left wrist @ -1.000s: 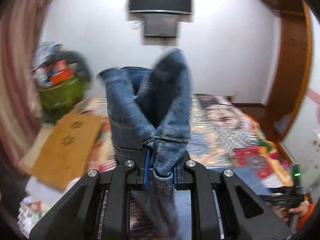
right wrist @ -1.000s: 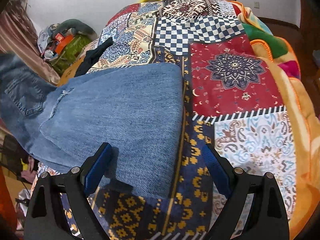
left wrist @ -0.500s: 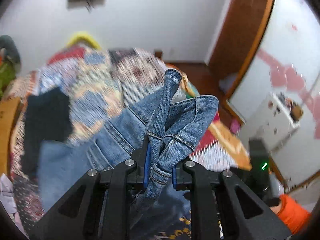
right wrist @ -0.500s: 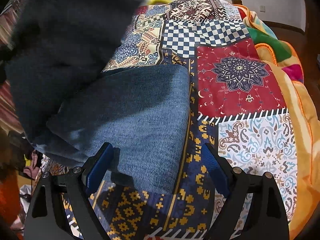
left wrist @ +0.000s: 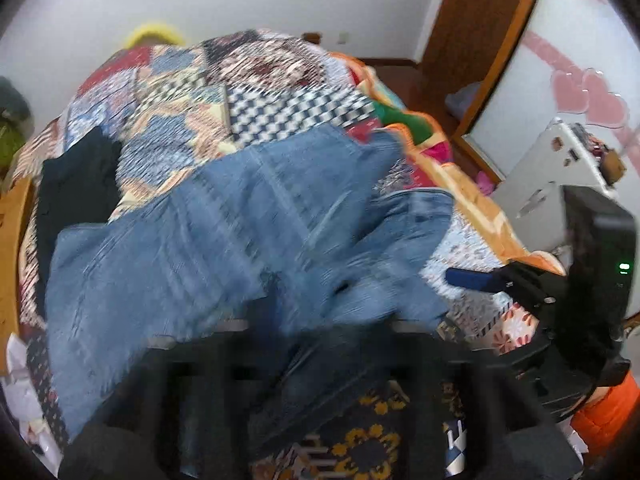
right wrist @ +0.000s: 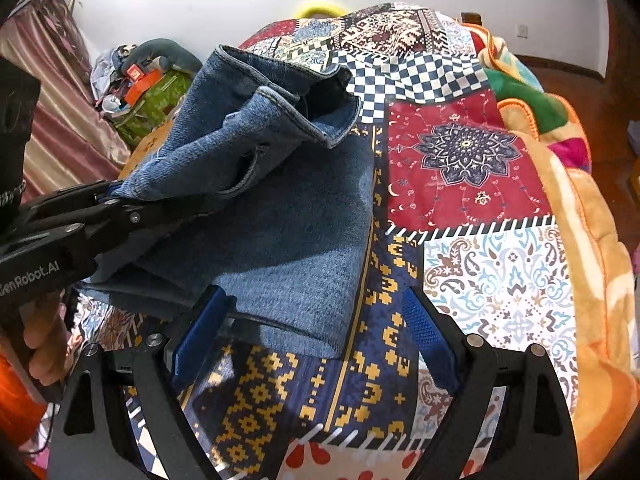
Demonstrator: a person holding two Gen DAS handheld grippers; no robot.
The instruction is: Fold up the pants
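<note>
Right wrist view: left hand-held gripper [right wrist: 116, 204] at the jeans' [right wrist: 280, 216] left edge, pinching the hem end, folded layer draped over the lower one on the bed quilt [right wrist: 472, 168]. Right hand-held gripper [right wrist: 316, 332] spread, empty, straddling the jeans' near edge. Long axis runs left-right. Nothing obstructs.

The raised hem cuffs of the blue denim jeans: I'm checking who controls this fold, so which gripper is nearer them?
Left. The left gripper is clamped on the blue denim jeans just below the raised hem cuffs; the right gripper hangs open by the folded edge.
</note>
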